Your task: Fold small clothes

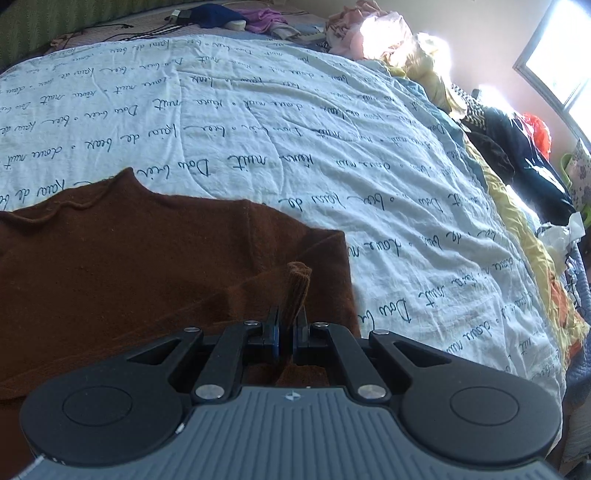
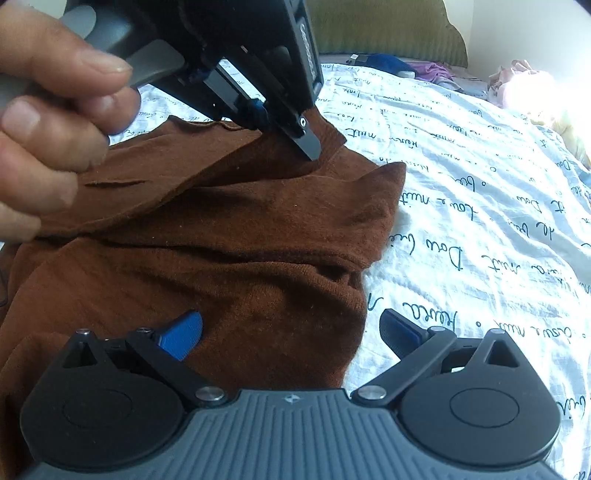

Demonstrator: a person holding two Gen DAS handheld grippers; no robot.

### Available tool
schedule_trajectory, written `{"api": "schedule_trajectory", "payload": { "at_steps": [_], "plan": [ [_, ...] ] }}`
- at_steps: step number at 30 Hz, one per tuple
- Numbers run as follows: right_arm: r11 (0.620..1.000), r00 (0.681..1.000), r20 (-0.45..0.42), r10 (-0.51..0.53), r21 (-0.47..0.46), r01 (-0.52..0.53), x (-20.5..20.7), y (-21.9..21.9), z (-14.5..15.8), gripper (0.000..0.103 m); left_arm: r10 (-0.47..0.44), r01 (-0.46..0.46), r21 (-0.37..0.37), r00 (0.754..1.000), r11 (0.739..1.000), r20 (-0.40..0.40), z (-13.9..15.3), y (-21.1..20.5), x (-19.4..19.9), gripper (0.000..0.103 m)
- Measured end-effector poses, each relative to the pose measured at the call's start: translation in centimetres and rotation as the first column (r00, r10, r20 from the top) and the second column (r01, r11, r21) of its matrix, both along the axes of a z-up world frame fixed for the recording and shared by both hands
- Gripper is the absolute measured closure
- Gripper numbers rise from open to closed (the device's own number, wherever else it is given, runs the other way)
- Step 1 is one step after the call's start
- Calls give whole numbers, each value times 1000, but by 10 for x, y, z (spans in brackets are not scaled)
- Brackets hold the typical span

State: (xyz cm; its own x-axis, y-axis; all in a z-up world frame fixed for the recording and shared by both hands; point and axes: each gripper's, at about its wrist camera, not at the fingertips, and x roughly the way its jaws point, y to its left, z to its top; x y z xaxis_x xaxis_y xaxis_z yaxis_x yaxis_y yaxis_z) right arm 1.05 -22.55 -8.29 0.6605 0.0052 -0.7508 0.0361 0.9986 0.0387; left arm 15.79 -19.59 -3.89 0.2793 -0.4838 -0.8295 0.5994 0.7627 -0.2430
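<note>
A brown sweater (image 2: 229, 266) lies on a bed, on a white quilt (image 1: 332, 147) printed with dark handwriting. The left tool (image 1: 286, 317) is pinched tight on a ribbed cuff (image 1: 295, 284) of the sweater's sleeve, the cuff standing up between its closed blue pads. In the right wrist view the same left tool (image 2: 308, 147) comes in from the upper left, held by a hand (image 2: 55, 122), and a fold of brown fabric rises from the body of the garment to its tip. The right tool (image 2: 291, 332) has its fingers spread wide, with nothing gripped; its left pad (image 2: 183, 334) is over the sweater's lower part and its right pad over the quilt just beside the sweater's edge. Heaped clothes (image 1: 369, 33) lie along the bed's far side, near a bright window (image 1: 557, 55)
</note>
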Motion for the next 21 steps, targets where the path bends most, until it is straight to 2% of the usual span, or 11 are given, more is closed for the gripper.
{"api": "schedule_trajectory", "payload": {
  "at_steps": [2,4,6,7,8,9,11,13,16,20,21],
  "plan": [
    [1000,1000,-2,-3,-5,3,-1,0,0,0,-16,16,-5,999,1000,-33,-10,0,-3,97],
    [1000,1000,-3,-10,-4,10,-2,-1,0,0,-26,26,-5,997,1000,-66,-18,4,-5,85],
    [1000,1000,0,-2,-6,2,-3,-1,3,0,-1,-3,-44,996,999,-91,-13,20,-4,58],
    [1000,1000,12,1,-9,-1,-4,-2,6,0,24,-32,-81,995,996,-99,-4,35,-4,53],
    [1000,1000,24,0,-8,1,-6,-3,10,0,37,-48,-126,995,991,-92,6,52,-5,43],
    [1000,999,39,-4,0,4,-7,-5,14,0,48,-59,-163,996,985,-68,19,73,-6,33],
    [999,996,84,-5,33,3,-7,-12,22,0,125,-125,-181,992,976,-11,38,114,-8,18],
    [999,988,154,18,45,-25,-3,-14,32,0,214,-204,-166,976,965,42,47,157,-8,15],
    [996,968,232,92,-20,-90,9,1,47,0,320,-311,-119,945,943,61,38,211,-9,15],
    [972,961,162,224,-109,-208,50,23,34,0,408,-406,-64,913,912,19,2,251,-5,15],
    [968,959,143,245,-95,-233,61,22,29,0,427,-426,-28,904,904,24,-10,258,-3,15]
  ]
}}
